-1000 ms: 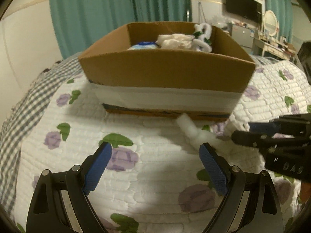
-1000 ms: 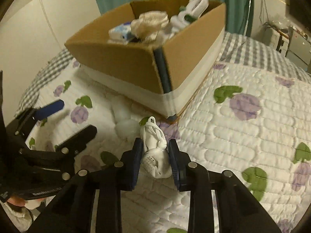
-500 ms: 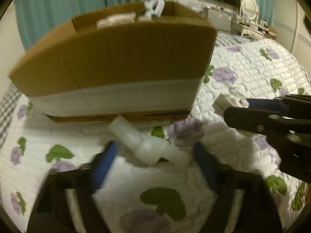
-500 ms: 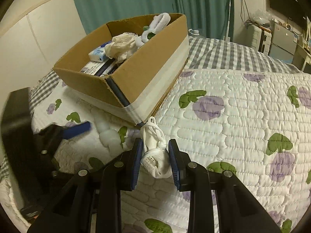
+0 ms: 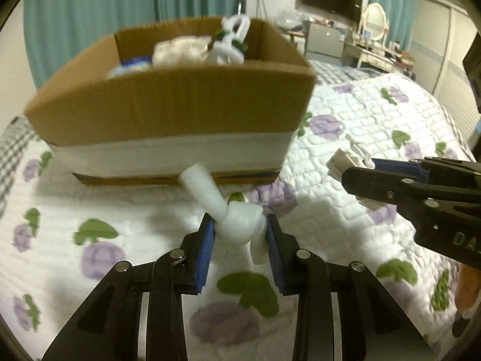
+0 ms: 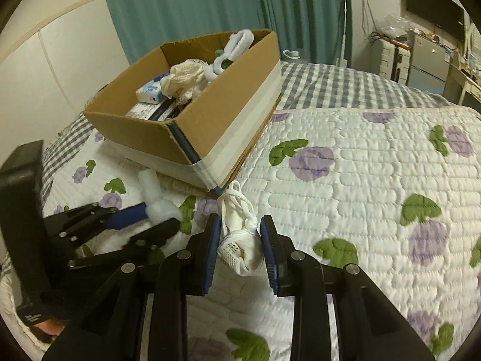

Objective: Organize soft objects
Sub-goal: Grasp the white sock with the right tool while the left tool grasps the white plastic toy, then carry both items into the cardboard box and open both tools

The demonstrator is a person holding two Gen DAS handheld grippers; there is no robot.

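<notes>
A: How do the tongs stand?

B: The left gripper (image 5: 239, 231) is pressed in on a knotted white fleece sock (image 5: 237, 221). Both blue pads touch its bulging knot. One stubby end pokes up toward the cardboard box (image 5: 168, 111), another droops between the fingers. The sock sits just in front of the box's near wall, over the floral quilt (image 5: 99, 210).

A: And the other one?

B: The right gripper (image 6: 239, 242) is clamped narrow on a white mesh bundle (image 6: 240, 240), a netted pouch with looped cords rising from its top. It hangs just in front of the box's taped near corner, above the quilt.

A: Does each camera see the other tool?

B: Yes. From the left wrist, the right gripper (image 5: 360, 173) comes in from the side, to the right of the box, with a bit of white sticking out past its tips. From the right wrist, the left gripper (image 6: 156, 216) lies to the left of the box's corner, the fleece sock (image 6: 156, 201) caught at its tips.

A: What does only one view give?

B: The right wrist looks down into the box: a crumpled cream cloth (image 6: 183, 75), a blue and white packet (image 6: 151, 90), a white roll with green (image 6: 231, 51) against the far wall, and flat packs beneath. From the left wrist those contents are a blur above the rim. The left wrist alone shows the oval mirror (image 5: 374, 21) behind the box. I cannot tell whether either soft thing touches the quilt.
</notes>
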